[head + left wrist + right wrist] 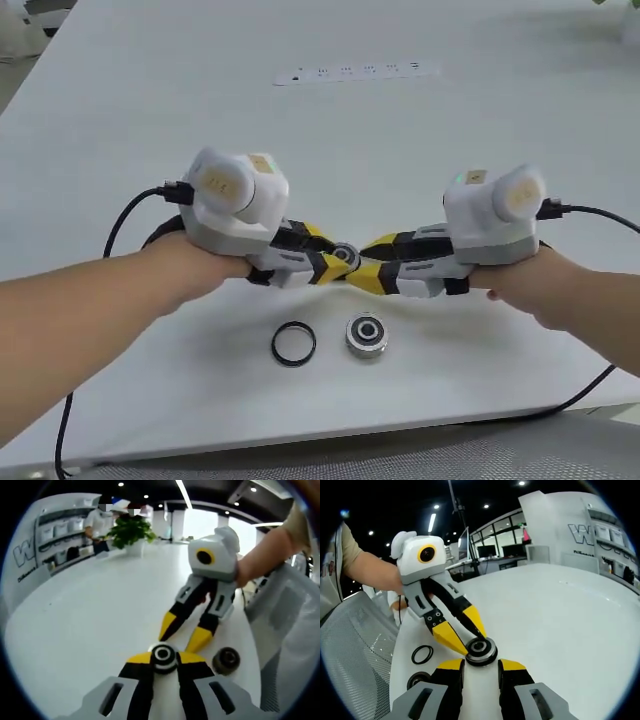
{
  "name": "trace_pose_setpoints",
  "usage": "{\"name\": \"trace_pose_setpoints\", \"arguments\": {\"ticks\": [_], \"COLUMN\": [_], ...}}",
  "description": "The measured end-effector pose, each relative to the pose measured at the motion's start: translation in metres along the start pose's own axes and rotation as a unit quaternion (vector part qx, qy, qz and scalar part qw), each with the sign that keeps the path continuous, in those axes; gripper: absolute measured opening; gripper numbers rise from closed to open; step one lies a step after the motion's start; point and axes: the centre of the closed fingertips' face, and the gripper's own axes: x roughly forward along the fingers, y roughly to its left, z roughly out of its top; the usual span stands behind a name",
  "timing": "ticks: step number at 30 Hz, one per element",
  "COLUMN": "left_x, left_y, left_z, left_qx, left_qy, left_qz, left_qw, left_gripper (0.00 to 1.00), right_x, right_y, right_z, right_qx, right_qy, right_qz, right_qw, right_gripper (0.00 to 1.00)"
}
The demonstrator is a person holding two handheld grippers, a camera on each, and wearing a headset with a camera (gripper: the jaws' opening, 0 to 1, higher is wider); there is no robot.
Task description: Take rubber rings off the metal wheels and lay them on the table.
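- tabletop (120,150) first, near edge: what's lying there?
- one black rubber ring (293,343), flat. just beside it, not touching, stands a metal wheel (367,335).
- and behind those?
- the two tools meet tip to tip. the left hand-held gripper (163,659) is clamped on a second metal wheel (163,655), held above the tabletop. the right hand-held gripper (481,663) has its jaws parted, one tip on either side of that wheel.
- farther back?
- a white power strip (355,71), well apart from everything else.
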Motion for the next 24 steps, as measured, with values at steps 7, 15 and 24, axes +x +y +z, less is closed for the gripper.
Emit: {"name": "trace_pose_setpoints", "arguments": {"ticks": [7,15,24], "left_x": [0.0016,0.0015,0.0016], "left_y": [0.0009,0.0002,0.001], "left_z": [-0.0011,-0.001,-0.0015], "left_qx": [0.039,0.054,0.054], "left_qy": [0.008,0.015,0.015], "left_qz": [0.013,0.018,0.023], "left_qw": [0.9991,0.9982,0.9982], "left_gripper": [0.14,0.14,0.13], "right_x": [0.0,0.0022,0.0025], "right_y": [0.0004,0.0014,0.0002], "right_z": [0.0001,0.0028,0.0003], "right_qx": [0.0,0.003,-0.001], "right_qy": [-0.001,-0.005,-0.001], "right_qz": [-0.001,-0.002,-0.005], "right_qw": [1.0,1.0,1.0], "right_gripper": [0.24,0.23,0.21]}}
